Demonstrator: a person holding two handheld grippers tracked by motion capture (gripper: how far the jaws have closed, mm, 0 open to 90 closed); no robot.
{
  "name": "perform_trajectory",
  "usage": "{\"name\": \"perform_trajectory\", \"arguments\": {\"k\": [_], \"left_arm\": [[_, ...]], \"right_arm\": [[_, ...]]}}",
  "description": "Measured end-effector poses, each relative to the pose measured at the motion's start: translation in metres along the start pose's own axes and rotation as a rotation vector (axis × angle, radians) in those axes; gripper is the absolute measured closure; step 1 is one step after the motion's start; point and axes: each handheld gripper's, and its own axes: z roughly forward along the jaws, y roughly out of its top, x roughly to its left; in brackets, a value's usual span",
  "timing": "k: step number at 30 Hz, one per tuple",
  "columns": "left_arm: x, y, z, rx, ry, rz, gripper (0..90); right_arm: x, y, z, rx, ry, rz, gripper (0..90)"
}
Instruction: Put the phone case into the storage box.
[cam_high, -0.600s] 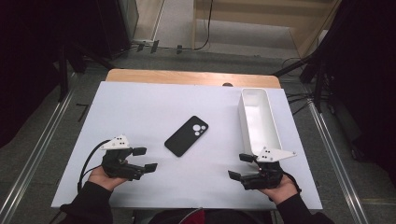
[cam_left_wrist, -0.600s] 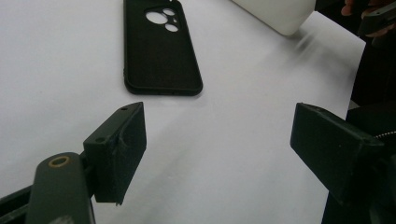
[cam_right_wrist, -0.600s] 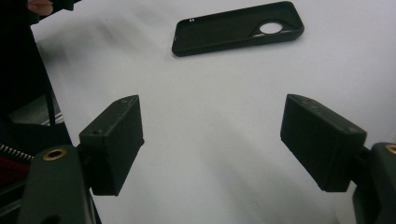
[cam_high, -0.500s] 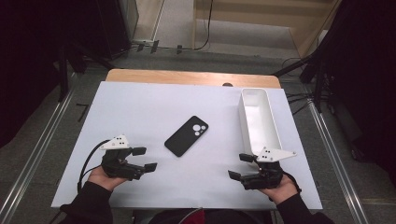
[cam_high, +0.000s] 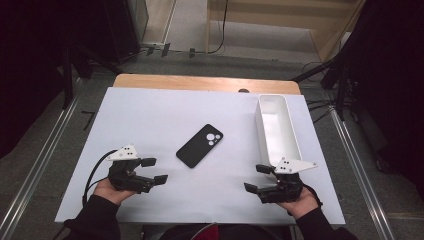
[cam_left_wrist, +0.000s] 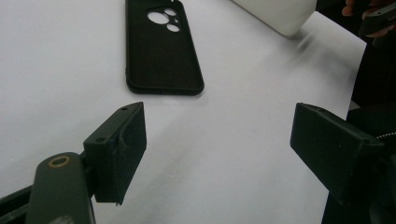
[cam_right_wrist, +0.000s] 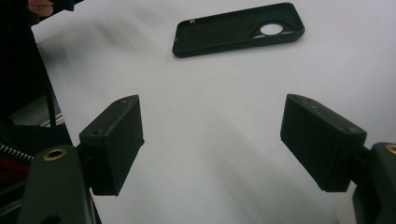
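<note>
Both grippers, left (cam_high: 154, 171) and right (cam_high: 258, 178), gape empty, and the thin black rubbery phone case (cam_high: 199, 145), lying flat, may skid when pinched.

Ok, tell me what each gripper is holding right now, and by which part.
Nothing is held. The left gripper and right gripper are both open over the white table, apart from the black phone case.

Black phone case (cam_high: 199, 146), matte, 3 pale cutouts; white bin (cam_high: 277, 129) beside it; white sheet (cam_high: 150, 115) over tan wooden table (cam_high: 200, 82).
</note>
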Motion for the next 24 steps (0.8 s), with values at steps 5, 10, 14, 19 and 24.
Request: {"name": "perform_trajectory", "arguments": {"k": [5,10,14,19,24], "left_arm": [[0.0000,0.0000,-0.0004,0.001,0.000,0.001,18.8],[0.0000,0.0000,0.0000,0.000,0.000,0.000,18.8],[0.0002,0.0002,-0.0003,0.002,0.002,-0.005,18.8],[0.0006,0.0002,0.0005,0.001,-0.005,-0.008,18.8],[0.0011,0.0006,0.0008,0.004,-0.004,-0.019,18.8]], "right_arm": [[-0.0002,-0.0001,-0.0002,0.001,-0.001,-0.002,19.9],[-0.0005,-0.0001,-0.0001,0.002,-0.005,-0.002,19.9],[-0.0008,-0.0004,-0.0002,0.004,-0.005,-0.002,19.9],[-0.0008,-0.0006,-0.0005,0.005,-0.004,0.000,19.9],[-0.0009,-0.0006,-0.0005,0.006,-0.007,0.000,19.9]]}}
